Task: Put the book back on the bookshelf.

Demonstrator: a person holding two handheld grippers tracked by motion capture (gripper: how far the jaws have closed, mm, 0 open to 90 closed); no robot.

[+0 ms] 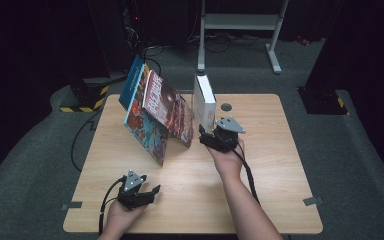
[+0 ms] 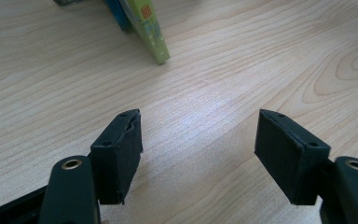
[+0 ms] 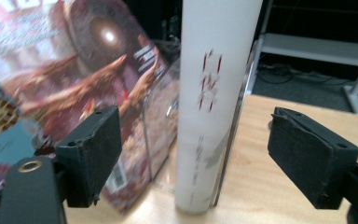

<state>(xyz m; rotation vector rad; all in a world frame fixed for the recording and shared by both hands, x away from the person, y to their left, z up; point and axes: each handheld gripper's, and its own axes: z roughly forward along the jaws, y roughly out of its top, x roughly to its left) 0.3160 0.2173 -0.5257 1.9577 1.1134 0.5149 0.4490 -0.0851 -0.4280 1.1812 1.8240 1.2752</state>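
A white book stands upright on the wooden table, its spine with red lettering facing me. My right gripper is just in front of it with the jaws apart; the spine lies between them with a clear gap to each pad, nothing pressed. To the left, several colourful books lean together at a slant, the front one with a reddish cover. My left gripper rests near the front left of the table, open over bare wood with nothing between its pads.
A bookend of clear plastic sits between the leaning books and the white book. A round grommet hole lies behind the white book. Beyond the table stands a metal frame leg and cables on grey floor.
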